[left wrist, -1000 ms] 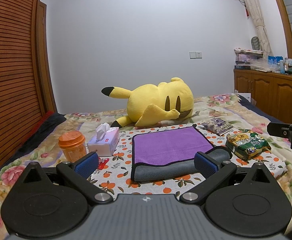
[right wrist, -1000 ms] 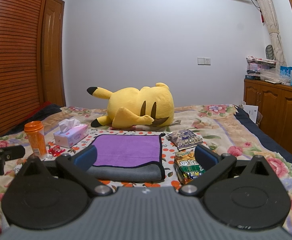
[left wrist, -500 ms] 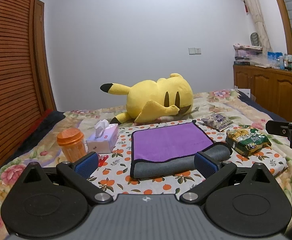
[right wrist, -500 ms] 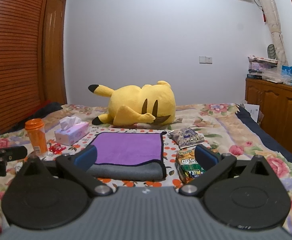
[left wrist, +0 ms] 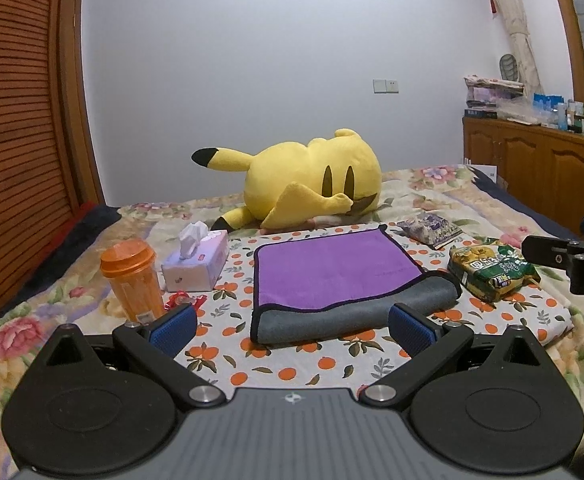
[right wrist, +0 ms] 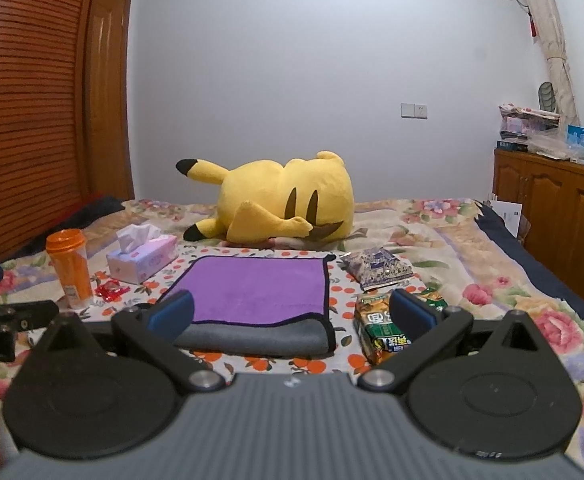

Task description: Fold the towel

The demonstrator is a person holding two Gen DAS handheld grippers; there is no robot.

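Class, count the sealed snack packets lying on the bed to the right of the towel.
2: a green packet beside the towel's near corner, a purple packet farther back.

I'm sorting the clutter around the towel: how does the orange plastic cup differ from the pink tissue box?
The orange plastic cup is a tall, upright, ribbed cylinder with a lid on; the pink tissue box is a low rectangular carton with a white tissue sticking out of its top. The cup stands nearer the grippers, the box farther back. Both sit on the bed to the left of the purple and grey towel.
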